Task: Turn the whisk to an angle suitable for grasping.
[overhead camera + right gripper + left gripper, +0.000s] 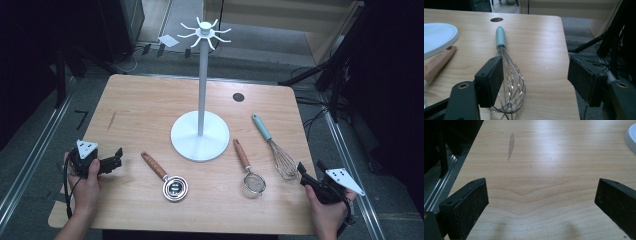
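Now: right gripper (534,80) open | whisk (509,85) near table (544,37) edge

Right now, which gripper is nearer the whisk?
Right. The right gripper sits just beside the whisk, by its wire end at the table's right edge. The left gripper is across the table at the left edge, past the stand's base.
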`<state>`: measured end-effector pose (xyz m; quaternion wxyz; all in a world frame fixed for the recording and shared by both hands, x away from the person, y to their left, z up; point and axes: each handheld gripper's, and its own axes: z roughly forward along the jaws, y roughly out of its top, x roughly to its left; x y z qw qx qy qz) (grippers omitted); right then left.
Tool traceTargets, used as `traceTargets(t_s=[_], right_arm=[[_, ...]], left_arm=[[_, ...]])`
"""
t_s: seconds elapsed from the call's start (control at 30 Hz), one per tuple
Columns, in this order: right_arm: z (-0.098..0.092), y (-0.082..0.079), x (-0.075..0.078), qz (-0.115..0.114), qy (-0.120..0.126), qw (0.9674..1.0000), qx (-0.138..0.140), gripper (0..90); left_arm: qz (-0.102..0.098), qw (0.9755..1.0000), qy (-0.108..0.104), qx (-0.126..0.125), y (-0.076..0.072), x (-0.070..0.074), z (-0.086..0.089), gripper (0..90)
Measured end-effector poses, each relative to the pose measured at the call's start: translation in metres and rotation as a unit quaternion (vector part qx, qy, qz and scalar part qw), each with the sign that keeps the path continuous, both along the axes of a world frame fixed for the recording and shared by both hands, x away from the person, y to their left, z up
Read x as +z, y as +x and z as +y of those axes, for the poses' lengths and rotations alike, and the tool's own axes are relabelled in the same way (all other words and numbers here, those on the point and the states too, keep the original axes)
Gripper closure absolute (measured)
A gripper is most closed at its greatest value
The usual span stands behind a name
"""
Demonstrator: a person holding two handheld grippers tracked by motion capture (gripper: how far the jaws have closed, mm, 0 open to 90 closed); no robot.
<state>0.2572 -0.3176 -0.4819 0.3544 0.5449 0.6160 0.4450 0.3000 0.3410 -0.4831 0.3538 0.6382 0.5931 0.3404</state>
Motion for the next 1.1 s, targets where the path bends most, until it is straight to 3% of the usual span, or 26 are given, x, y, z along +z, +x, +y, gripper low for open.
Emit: traceTargets(t_s=[0.13,0.17,0.3,0.37,0.57,0.6,0.7,0.77,0.87,0.9,0.97,1.1], right_arm=[[0.012,0.002,0.015,-0.009,-0.002,0.9996,0.029,36.7],[0.018,0.004,0.022,-0.009,-0.012,0.9989,0.043,37.6],[0.029,0.009,0.033,-0.003,-0.028,0.9981,0.055,40.0],[0.039,0.020,0.047,0.008,-0.040,0.9969,0.067,40.1],[0.051,0.041,0.060,0.025,-0.059,0.9952,0.074,41.2],[0.052,0.050,0.062,0.042,-0.062,0.9942,0.077,42.6],[0.053,0.058,0.063,0.059,-0.066,0.9931,0.076,44.2],[0.053,0.070,0.063,0.089,-0.075,0.9903,0.076,46.5],[0.054,0.078,0.064,0.103,-0.081,0.9883,0.078,47.8],[0.055,0.085,0.064,0.120,-0.088,0.9856,0.081,48.7],[0.056,0.088,0.064,0.126,-0.089,0.9847,0.081,49.4],[0.060,0.102,0.062,0.157,-0.094,0.9788,0.092,51.0]], left_arm=[[0.002,1.0000,0.001,0.000,0.001,0.000,-0.001,0.0],[0.001,1.0000,0.002,-0.003,0.001,0.000,-0.001,0.0],[0.002,1.0000,0.002,-0.003,0.001,0.000,-0.002,0.0],[0.002,1.0000,0.000,-0.003,0.002,0.000,-0.001,0.0],[0.000,1.0000,0.000,-0.004,0.002,0.000,-0.002,0.0],[-0.001,1.0000,0.001,-0.003,0.002,0.000,-0.002,0.0],[-0.001,1.0000,0.002,-0.004,0.002,0.000,-0.002,0.0],[0.000,1.0000,0.002,-0.004,0.002,0.000,-0.002,0.0],[0.001,1.0000,0.005,-0.005,0.002,0.000,-0.003,0.0],[0.002,1.0000,0.006,-0.005,0.002,0.000,-0.003,0.0],[0.002,1.0000,0.006,-0.005,0.002,0.000,-0.003,0.0],[0.003,1.0000,0.005,-0.005,0.002,0.000,-0.003,0.0]])
